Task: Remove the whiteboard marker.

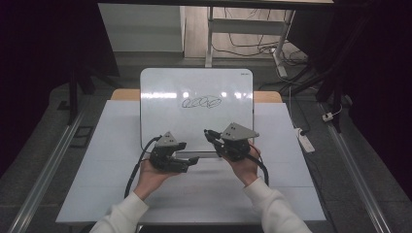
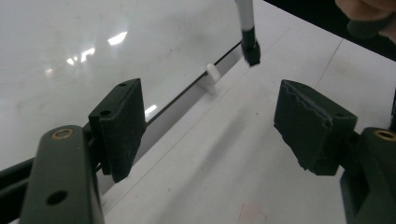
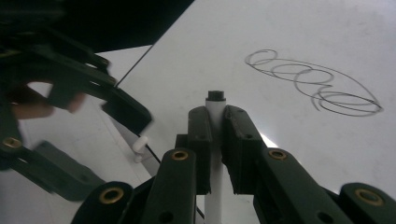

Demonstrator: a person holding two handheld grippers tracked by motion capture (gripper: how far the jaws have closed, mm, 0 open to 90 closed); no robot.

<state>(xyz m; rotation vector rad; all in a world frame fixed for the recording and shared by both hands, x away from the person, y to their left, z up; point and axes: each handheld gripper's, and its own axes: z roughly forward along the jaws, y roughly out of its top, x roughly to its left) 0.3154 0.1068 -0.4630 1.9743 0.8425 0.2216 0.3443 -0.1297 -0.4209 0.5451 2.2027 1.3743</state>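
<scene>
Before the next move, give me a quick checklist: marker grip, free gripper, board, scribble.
1. Right gripper clamped on the white marker with black tip: ok, pads press its barrel on both sides.
2. Marker tip clear of the glossy white rectangular whiteboard: cannot tell, contact is not visible.
3. Left gripper free: ok, jaws apart, nothing between the pads.
4. Black looped scribble present on the board: ok, near its middle.
5. Whiteboard flat on the white table: ok, its near edge sits in a small white clip.
6. Grippers apart from each other: ok, a gap shows in the high view.
</scene>
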